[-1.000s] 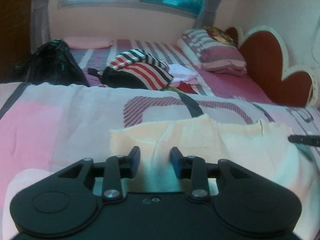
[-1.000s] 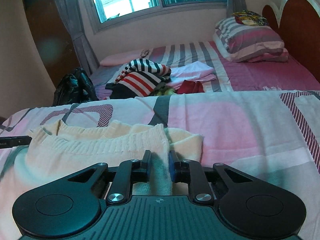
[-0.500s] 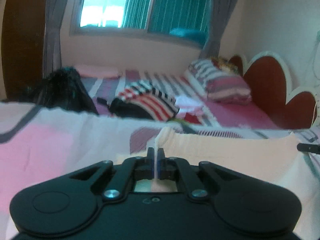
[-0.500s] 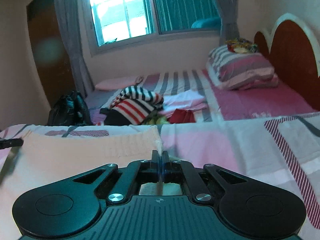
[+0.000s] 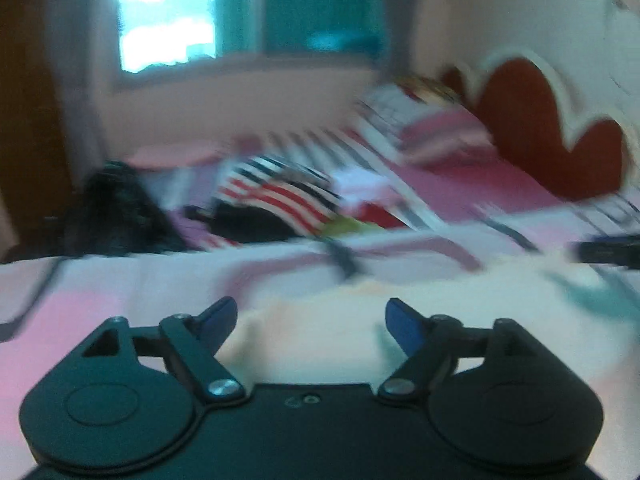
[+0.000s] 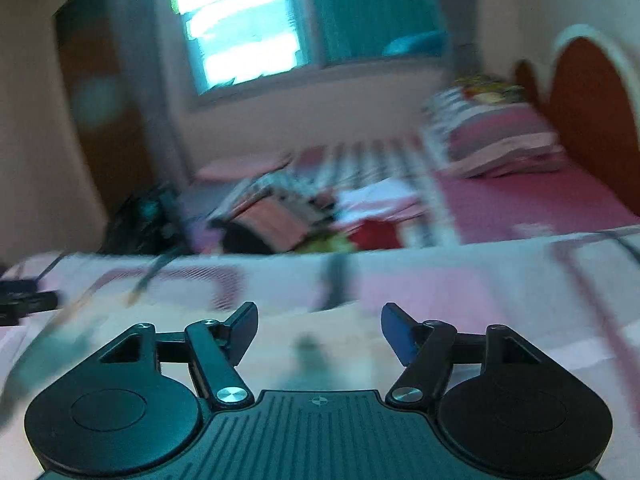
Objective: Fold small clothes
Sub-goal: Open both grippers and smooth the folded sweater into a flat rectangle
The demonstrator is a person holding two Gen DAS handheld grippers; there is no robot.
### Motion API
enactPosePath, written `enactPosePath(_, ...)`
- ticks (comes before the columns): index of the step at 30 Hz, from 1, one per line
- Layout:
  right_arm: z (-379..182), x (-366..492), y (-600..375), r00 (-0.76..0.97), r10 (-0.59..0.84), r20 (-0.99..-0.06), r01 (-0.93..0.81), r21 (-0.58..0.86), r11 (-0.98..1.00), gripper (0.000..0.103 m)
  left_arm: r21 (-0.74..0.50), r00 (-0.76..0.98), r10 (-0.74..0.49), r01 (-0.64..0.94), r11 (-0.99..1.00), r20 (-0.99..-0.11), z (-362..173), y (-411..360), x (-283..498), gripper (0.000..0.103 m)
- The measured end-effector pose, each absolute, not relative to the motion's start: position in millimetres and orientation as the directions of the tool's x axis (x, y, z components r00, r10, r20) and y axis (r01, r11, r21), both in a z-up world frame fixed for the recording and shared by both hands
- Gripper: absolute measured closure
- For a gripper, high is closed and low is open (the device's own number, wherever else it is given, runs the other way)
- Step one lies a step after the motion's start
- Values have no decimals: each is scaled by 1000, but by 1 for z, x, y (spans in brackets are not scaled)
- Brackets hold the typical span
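Both views are smeared by blur. The left gripper (image 5: 310, 316) has just been opening: its jaws stand wide apart, released, with the cream knit garment (image 5: 320, 344) lying on the pink patterned bedspread (image 5: 100, 304) beneath the gap, and no pad seems to touch it. The right gripper (image 6: 319, 322) has likewise been opening and grips nothing, the same cream cloth (image 6: 320, 344) under it. Farther back lie a striped pile of clothes (image 5: 280, 196) and a pillow (image 6: 500, 140), at right
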State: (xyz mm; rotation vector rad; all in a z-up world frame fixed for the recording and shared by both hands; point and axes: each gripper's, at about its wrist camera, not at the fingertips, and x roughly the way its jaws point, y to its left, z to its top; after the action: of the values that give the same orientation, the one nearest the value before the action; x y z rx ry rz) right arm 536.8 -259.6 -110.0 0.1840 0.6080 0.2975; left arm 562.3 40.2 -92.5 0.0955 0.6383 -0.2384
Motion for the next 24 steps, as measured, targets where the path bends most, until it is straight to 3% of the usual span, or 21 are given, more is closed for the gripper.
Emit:
enactPosePath(1, -112, 539, -242, 762, 354, -543, -257, 247, 934, 59, 11, 755, -219, 287, 958, -619, -96, 24, 564, 28)
enactPosePath(2, -115, 543, -223, 732, 377, -567, -287, 245, 926, 82, 13, 745, -232, 308, 951, -625, -99, 11, 565, 32)
enactPosePath(3, -118, 548, -204, 702, 391, -595, -305, 244, 920, 85, 17, 739, -236, 317, 948, -631, -103, 2, 567, 32)
enactPosePath(6, -131, 554, -179, 660, 394, -639, -313, 243, 918, 85, -27, 711, -234, 290, 957, -663, -120, 0, 570, 28)
enactPosePath(9, -132, 552, -188, 681, 352, -642, -317, 175, 932, 84, 26, 750, -147, 214, 976, -645, -129, 28, 566, 18)
enactPosePath(12, -139, 553, -244, 720, 215, -660, -166, 138, 976, 84, 34, 766, -96, 152, 988, -635, -132, 63, 557, 17)
enactPosePath(14, -143, 558, -272, 707, 252, -661, -140, 218, 966, 84, 10, 762, -96, 132, 991, -640, -130, 77, 556, 18)
enactPosePath(16, -134, 558, -271, 701, 228, -675, -126, 198, 972, 84, 41, 781, -59, 107, 993, -622, -120, 74, 549, 29)
enactPosePath(17, -124, 554, -266, 721, 207, -662, -121, 174, 977, 82, 39, 791, -67, 114, 993, -608, -113, 66, 544, 28)
enactPosePath(18, -114, 547, -260, 744, 226, -629, -144, 180, 973, 69, 24, 803, -100, 141, 990, -588, -107, 58, 537, 25)
enactPosePath(20, -104, 531, -244, 747, 294, -596, -201, 219, 955, 53, 9, 805, -176, 220, 975, -566, -98, 35, 521, 21)
enactPosePath(24, -111, 503, -201, 692, 395, -604, -335, 215, 917, 55, 14, 757, -239, 311, 950, -608, -108, -7, 501, 21)
